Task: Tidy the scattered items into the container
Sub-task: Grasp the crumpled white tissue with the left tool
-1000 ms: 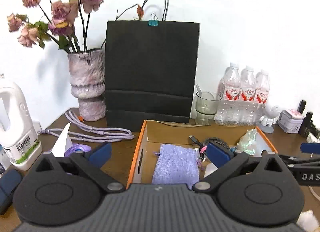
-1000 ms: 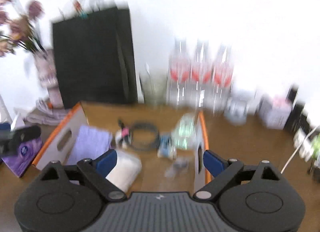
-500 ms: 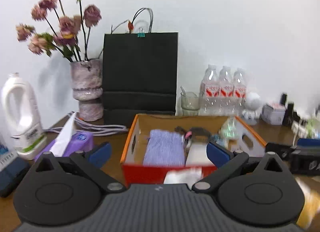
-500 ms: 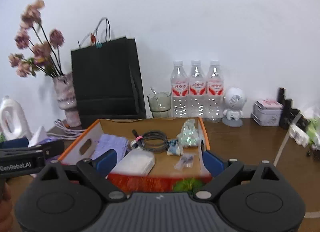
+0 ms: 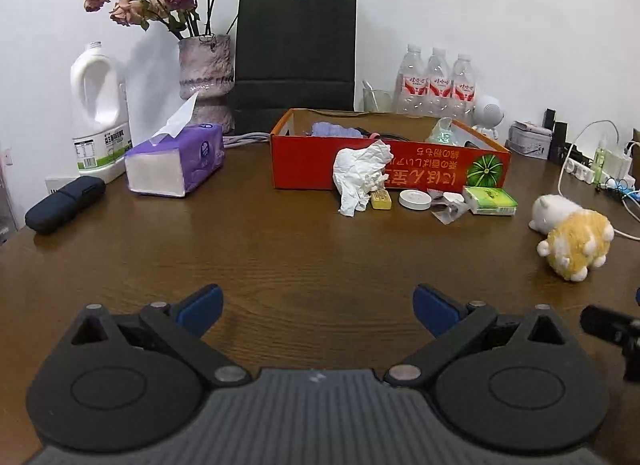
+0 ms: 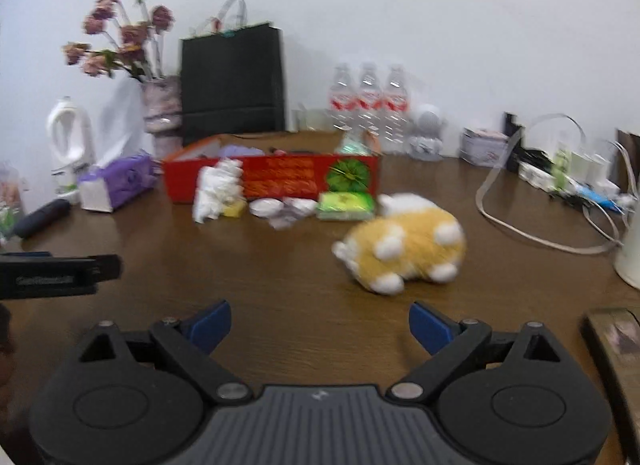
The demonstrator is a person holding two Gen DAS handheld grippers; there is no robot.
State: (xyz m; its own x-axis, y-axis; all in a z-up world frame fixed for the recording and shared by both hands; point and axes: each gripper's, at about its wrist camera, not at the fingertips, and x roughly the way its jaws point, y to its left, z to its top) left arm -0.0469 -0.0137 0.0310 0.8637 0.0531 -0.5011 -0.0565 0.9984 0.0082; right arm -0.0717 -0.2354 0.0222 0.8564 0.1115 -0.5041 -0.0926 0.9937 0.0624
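On the brown tabletop [image 5: 280, 249] sits a red cardboard box [image 5: 390, 169], with a purple pouch [image 5: 336, 129] and other items inside. Along its front wall lie a crumpled white tissue [image 5: 362, 177], a yellow block [image 5: 380, 197], a white round lid [image 5: 415, 198], a clear wrapper [image 5: 450, 212] and a green packet [image 5: 490, 201]. A plush toy [image 6: 404, 247] lies nearby. The left tool [image 5: 316, 307] and the right tool [image 6: 320, 323] both gape wide and hold nothing.
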